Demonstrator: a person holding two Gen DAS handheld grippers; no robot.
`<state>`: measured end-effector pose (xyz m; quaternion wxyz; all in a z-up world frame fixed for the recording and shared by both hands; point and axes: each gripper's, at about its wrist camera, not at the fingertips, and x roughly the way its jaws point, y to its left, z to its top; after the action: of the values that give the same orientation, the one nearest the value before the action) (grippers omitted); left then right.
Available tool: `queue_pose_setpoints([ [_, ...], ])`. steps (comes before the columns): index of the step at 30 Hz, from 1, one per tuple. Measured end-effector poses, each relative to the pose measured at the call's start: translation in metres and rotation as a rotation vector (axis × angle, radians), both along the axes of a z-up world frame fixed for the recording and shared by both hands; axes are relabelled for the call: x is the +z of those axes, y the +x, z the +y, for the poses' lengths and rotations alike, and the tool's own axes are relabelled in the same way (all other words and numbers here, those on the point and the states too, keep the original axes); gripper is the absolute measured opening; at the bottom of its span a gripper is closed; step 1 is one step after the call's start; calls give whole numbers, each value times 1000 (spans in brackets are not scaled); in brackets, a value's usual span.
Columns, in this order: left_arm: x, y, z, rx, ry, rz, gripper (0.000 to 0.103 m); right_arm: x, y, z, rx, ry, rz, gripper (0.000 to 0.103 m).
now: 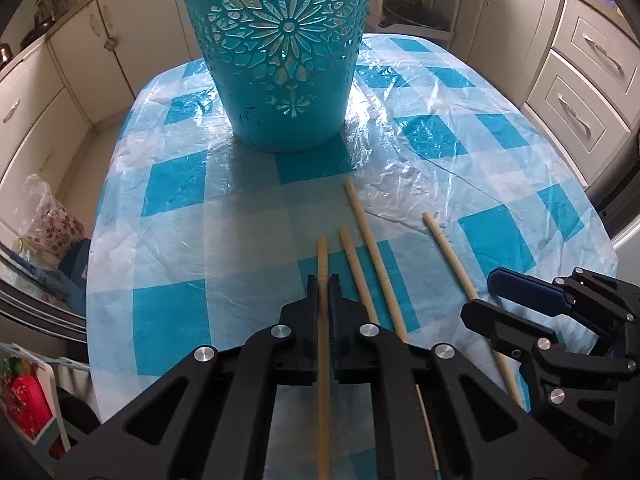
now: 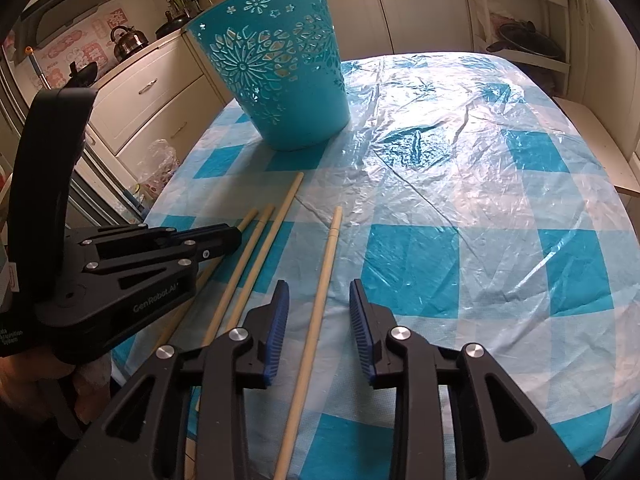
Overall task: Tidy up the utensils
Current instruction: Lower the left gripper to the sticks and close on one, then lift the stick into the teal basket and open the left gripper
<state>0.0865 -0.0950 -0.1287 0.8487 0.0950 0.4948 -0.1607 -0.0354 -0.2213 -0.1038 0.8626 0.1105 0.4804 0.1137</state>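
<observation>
Four chopsticks on the checked surface [image 1: 248,216], basket [image 1: 276,60] at 12 o'clock.
My left hand-held gripper [image 1: 323,284] pinches the leftmost chopstick [image 1: 322,256]; my right hand-held gripper [image 2: 319,300] stands partly spread, straddling the rightmost chopstick [image 2: 326,264] without contact.

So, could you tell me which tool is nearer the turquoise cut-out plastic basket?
Left. The left tool sits slightly closer to the basket; the right tool sits further back.
</observation>
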Motion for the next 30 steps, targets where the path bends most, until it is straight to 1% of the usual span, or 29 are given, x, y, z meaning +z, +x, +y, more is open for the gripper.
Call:
queue_pose_setpoints([
  [3, 2, -2, 3, 9, -16, -2, 5, 0, 0, 1, 3, -2, -2, 34],
  [9, 3, -4, 5, 9, -16, -3, 5, 0, 0, 1, 4, -1, -4, 35],
  [19, 13, -11, 1, -11, -10, -42, 5, 1, 1, 4, 9, -6, -9, 39],
  [22, 18, -12, 1, -15, -28, -50, 5, 0, 1, 4, 11, -8, -11, 39],
  [24, 27, -13, 3, -23, -68, -60, 5, 0, 1, 5, 11, -8, -12, 39],
  [27, 55, -14, 9, -39, -166, -110, 5, 1, 1, 5, 11, -6, -12, 41],
  [30, 103, -7, 20, -41, -274, -205, 5, 1, 1, 8, 16, -15, -15, 43],
])
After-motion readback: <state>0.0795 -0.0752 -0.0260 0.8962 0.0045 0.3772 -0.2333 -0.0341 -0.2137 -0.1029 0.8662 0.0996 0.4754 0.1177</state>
